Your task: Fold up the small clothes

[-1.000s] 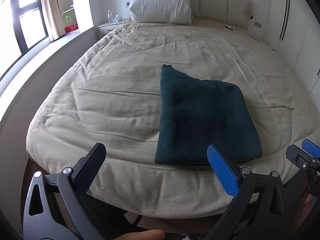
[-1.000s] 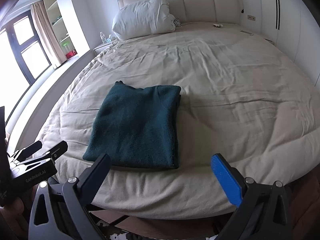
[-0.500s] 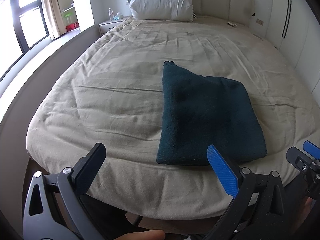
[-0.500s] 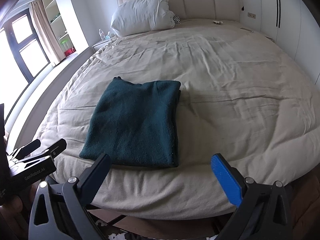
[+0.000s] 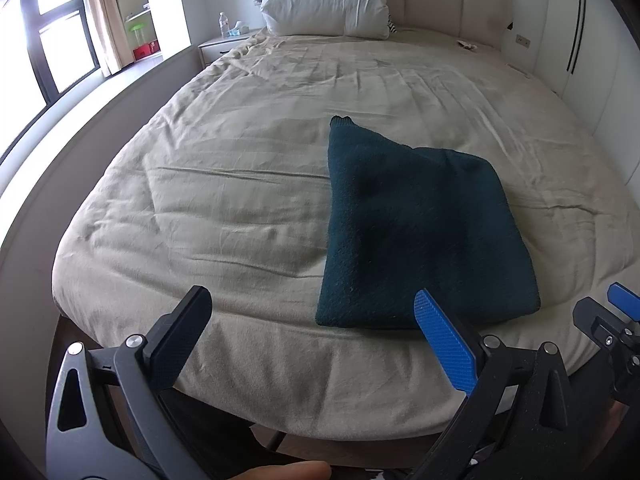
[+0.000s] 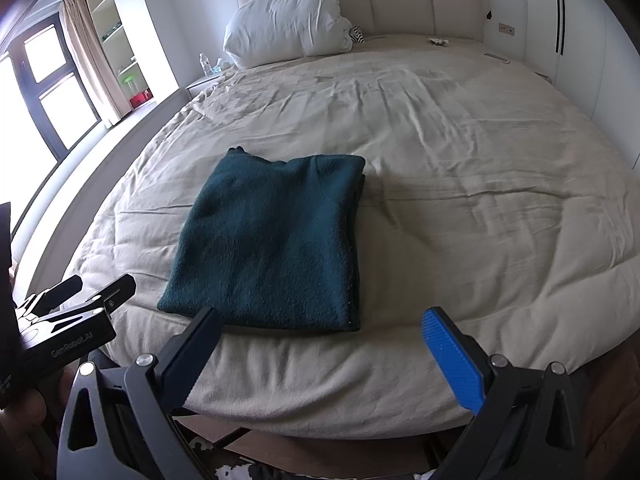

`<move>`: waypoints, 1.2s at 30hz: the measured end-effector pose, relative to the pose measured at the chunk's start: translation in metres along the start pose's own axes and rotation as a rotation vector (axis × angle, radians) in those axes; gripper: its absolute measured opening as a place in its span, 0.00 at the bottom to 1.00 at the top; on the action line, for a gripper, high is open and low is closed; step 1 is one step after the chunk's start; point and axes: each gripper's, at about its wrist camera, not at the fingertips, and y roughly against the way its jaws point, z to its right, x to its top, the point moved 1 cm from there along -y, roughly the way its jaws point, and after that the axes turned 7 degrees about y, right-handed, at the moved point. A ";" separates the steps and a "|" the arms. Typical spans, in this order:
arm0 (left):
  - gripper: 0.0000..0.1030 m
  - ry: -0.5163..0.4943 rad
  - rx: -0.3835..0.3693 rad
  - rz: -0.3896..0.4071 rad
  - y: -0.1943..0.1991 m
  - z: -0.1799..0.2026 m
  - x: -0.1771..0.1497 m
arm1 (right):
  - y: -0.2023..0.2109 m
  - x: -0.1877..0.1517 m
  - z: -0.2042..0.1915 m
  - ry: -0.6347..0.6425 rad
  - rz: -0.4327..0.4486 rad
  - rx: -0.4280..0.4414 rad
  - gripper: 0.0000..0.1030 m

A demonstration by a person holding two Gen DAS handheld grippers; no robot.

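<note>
One fuzzy teal fleece garment [image 6: 272, 240] folded rectangular (nap pilled) on creased beige bedcover [image 6: 460, 208]; both grippers' jaws spread, empty.

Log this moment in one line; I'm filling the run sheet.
dark green fleece garment: folded, flat on beige bed cover | left hand-held gripper: open, empty | right hand-held gripper: open, empty

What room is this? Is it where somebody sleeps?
Most likely a bedroom. A big bed with a padded headboard fills the view, a white pillow lies at its head, and a nightstand stands beside it. A folded green garment rests on the bed.
</note>
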 end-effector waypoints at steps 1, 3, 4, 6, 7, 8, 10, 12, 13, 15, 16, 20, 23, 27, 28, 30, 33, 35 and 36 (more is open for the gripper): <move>1.00 0.000 0.000 -0.001 0.000 0.000 0.000 | 0.000 0.000 0.000 0.000 0.000 0.000 1.00; 1.00 0.000 0.000 0.001 0.000 0.000 0.000 | -0.001 -0.001 -0.001 0.001 -0.001 0.000 1.00; 1.00 -0.001 0.001 0.001 -0.001 0.000 0.000 | -0.001 -0.001 -0.001 0.002 -0.001 0.001 1.00; 1.00 -0.002 0.001 0.000 -0.001 0.000 0.000 | -0.002 -0.001 -0.001 0.003 -0.002 0.001 1.00; 1.00 -0.001 0.001 0.000 -0.001 0.000 0.000 | -0.002 -0.002 -0.001 0.002 -0.002 0.002 1.00; 1.00 -0.001 0.002 0.000 -0.001 0.000 -0.001 | -0.002 -0.001 -0.001 0.002 -0.002 0.001 1.00; 1.00 -0.001 0.002 -0.001 -0.002 0.000 -0.001 | -0.002 -0.002 -0.002 0.002 -0.001 0.000 1.00; 1.00 -0.002 0.003 -0.002 -0.002 0.000 -0.002 | -0.001 -0.001 -0.001 0.002 -0.002 0.001 1.00; 1.00 -0.001 0.003 -0.002 -0.002 0.000 -0.002 | -0.001 -0.001 -0.001 0.002 -0.002 0.001 1.00; 1.00 -0.002 0.003 -0.002 -0.002 0.000 -0.002 | -0.001 -0.001 -0.001 0.003 -0.002 0.001 1.00; 1.00 -0.001 0.003 -0.002 -0.002 0.000 -0.002 | -0.002 -0.001 -0.001 0.002 -0.002 0.001 1.00; 1.00 -0.001 0.003 -0.002 -0.002 0.000 -0.002 | -0.002 -0.002 -0.001 0.002 -0.003 0.001 1.00; 1.00 -0.001 0.003 -0.002 -0.002 0.000 -0.002 | -0.002 -0.001 -0.001 0.002 -0.003 0.001 1.00; 1.00 -0.001 0.003 -0.003 -0.002 0.000 -0.002 | -0.002 -0.001 -0.001 0.002 -0.003 0.002 1.00; 1.00 -0.001 0.003 -0.003 -0.002 0.000 -0.002 | -0.002 -0.001 -0.001 0.002 -0.004 0.002 1.00; 1.00 -0.001 0.004 -0.002 -0.002 0.000 -0.002 | -0.002 -0.002 -0.002 0.002 -0.005 0.002 1.00; 1.00 -0.002 0.003 -0.002 -0.002 0.000 -0.002 | -0.003 -0.003 -0.002 0.001 -0.006 0.003 1.00; 1.00 -0.001 0.003 -0.003 -0.002 0.000 -0.002 | -0.003 -0.003 -0.002 0.003 -0.006 0.004 1.00; 1.00 -0.002 0.004 -0.004 -0.002 0.000 -0.002 | -0.003 -0.003 -0.002 0.003 -0.007 0.004 1.00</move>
